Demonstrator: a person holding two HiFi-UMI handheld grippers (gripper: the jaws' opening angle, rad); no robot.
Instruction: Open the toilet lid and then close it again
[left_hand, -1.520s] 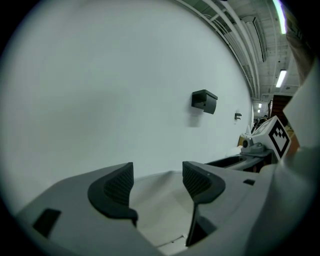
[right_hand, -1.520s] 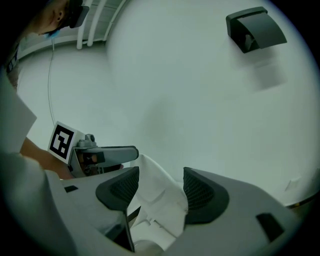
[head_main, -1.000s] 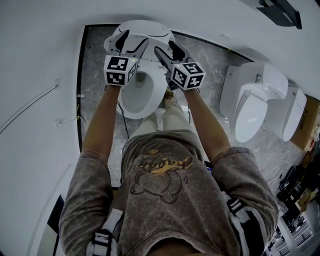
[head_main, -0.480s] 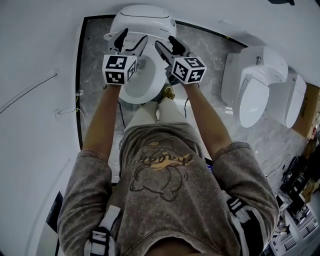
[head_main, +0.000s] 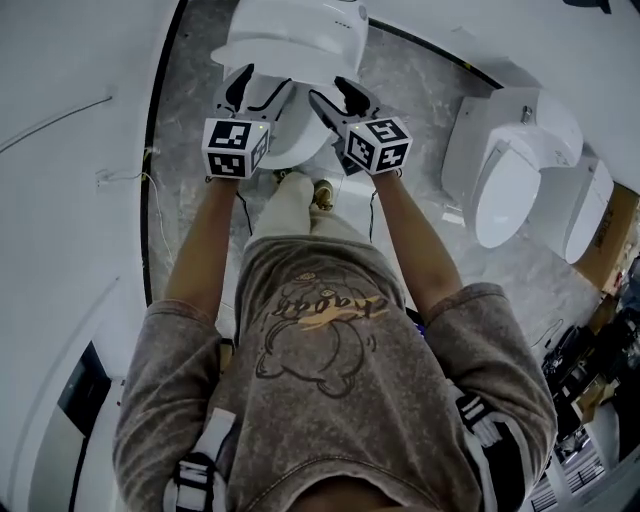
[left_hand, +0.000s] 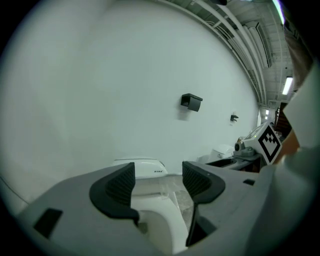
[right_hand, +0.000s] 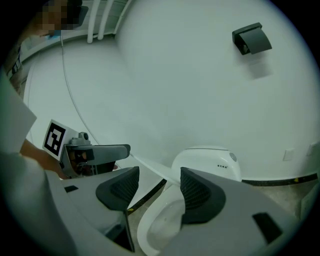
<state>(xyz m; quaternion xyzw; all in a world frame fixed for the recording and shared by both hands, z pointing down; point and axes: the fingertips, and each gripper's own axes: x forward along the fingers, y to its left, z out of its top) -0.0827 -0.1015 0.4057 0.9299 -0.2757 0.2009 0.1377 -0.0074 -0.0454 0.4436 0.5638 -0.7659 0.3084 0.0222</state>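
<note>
A white toilet (head_main: 290, 45) stands at the top of the head view, against the wall. Its bowl (right_hand: 160, 225) shows uncovered in the right gripper view, with the rounded white back part (right_hand: 207, 160) rising behind it. My left gripper (head_main: 258, 92) hangs over the bowl's left side, open and empty. My right gripper (head_main: 335, 100) is beside it over the right side, also open with nothing between its fingers. In the left gripper view the left gripper (left_hand: 157, 182) frames the bowl and back part (left_hand: 142, 170). Neither gripper touches the toilet.
Two more white toilets (head_main: 510, 170) (head_main: 590, 215) stand to the right on the marbled floor (head_main: 420, 95). A cable (head_main: 130, 180) trails along the left wall's foot. A black box (right_hand: 252, 38) is mounted on the wall above. A cardboard box (head_main: 610, 240) sits far right.
The toilet has slid up toward the top of the head view and the bowl's opening shows less. Both grippers stay side by side, open, now over the bowl's nearer part.
</note>
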